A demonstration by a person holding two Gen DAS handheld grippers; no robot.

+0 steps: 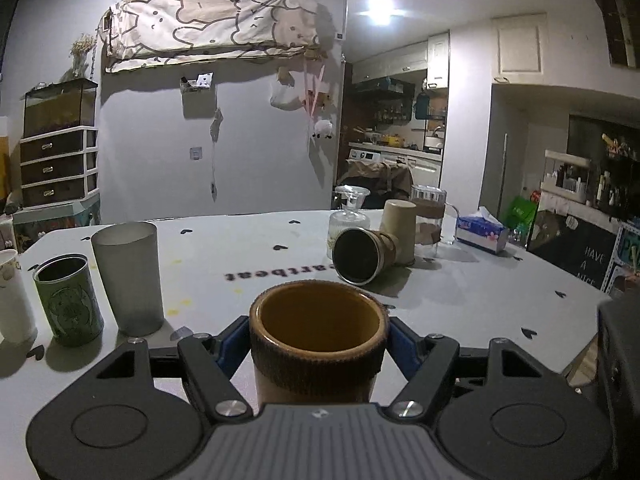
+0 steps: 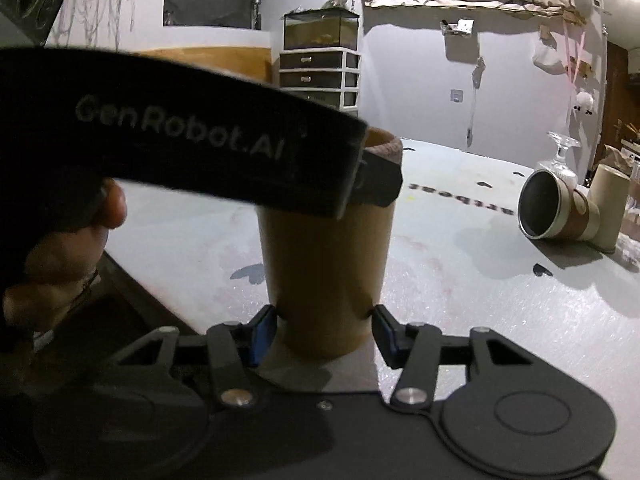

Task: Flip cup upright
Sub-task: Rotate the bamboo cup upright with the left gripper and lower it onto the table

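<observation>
A brown cup [image 1: 318,344] with a dark ribbed band under its rim stands upright, mouth up. My left gripper [image 1: 318,346] is shut on the cup at the band, blue pads on both sides. In the right wrist view the same cup [image 2: 324,276] stands on the grey table [image 2: 480,280], and my right gripper [image 2: 324,326] is shut on its lower part near the base. The left gripper's black body [image 2: 180,140] crosses above it, held by a hand.
A metal-lined cup [image 1: 362,254] lies on its side mid-table, beside an upside-down beige cup [image 1: 398,228], glassware and a tissue box [image 1: 482,234]. At left stand a grey tumbler [image 1: 128,276], a green can [image 1: 68,304] and a white cup [image 1: 12,296].
</observation>
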